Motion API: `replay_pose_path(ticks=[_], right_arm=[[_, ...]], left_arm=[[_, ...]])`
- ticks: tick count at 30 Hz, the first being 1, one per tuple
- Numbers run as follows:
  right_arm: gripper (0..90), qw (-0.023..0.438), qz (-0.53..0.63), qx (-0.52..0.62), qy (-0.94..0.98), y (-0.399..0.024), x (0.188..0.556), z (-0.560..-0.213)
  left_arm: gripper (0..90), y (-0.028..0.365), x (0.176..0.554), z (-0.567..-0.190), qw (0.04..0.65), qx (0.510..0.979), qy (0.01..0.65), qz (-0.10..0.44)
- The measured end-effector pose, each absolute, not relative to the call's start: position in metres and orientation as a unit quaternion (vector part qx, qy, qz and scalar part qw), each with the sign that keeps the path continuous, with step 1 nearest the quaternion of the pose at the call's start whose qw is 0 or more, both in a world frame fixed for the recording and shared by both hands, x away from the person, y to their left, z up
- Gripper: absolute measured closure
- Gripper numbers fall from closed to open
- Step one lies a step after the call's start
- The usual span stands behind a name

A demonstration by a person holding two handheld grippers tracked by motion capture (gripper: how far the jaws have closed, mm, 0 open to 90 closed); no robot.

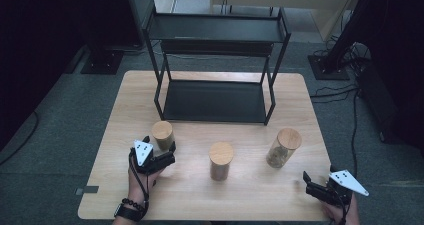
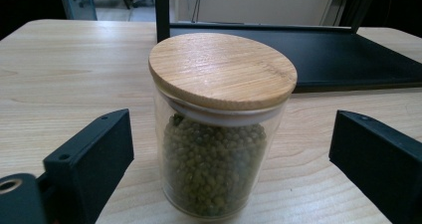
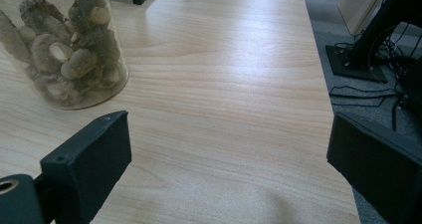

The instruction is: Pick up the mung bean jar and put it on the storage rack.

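Left gripper view has the jar of green beans (image 2: 219,134) standing upright at centre frame on the bench (image 2: 59,69), between the left tool's (image 2: 229,164) jaws — these stand apart and clear of the glass on both sides. To grip well, centre the jar, keep level and close below the wooden lid (image 2: 222,67). Right tool (image 3: 229,159) at lower right of the high view, jaws apart, holding nothing.
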State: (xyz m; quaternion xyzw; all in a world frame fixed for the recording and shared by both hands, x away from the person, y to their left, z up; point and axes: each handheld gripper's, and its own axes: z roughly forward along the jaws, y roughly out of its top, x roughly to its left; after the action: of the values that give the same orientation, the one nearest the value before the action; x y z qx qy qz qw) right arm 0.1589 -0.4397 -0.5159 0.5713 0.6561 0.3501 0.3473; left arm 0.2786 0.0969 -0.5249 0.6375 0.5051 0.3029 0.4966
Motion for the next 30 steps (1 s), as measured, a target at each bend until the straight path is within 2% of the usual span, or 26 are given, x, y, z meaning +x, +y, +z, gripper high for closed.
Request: replay_pose_path(ticks=[24, 26, 30], right_arm=[[3.4, 0.345, 0.35, 0.571, 0.658, -0.44, 0.159, -0.516], [3.4, 0.345, 0.351, 0.571, 0.657, -0.439, 0.159, -0.516], [3.4, 0.345, 0.351, 0.571, 0.657, -0.44, 0.159, -0.516]], left_arm=[[7.2, 0.093, 0.305, -0.525, 0.485, 0.644, 0.508, 0.304], [10.5, 0.092, 0.306, -0.525, 0.483, 0.643, 0.51, 0.305], [10.6, 0.092, 0.31, -0.525, 0.481, 0.645, 0.512, 0.3]])
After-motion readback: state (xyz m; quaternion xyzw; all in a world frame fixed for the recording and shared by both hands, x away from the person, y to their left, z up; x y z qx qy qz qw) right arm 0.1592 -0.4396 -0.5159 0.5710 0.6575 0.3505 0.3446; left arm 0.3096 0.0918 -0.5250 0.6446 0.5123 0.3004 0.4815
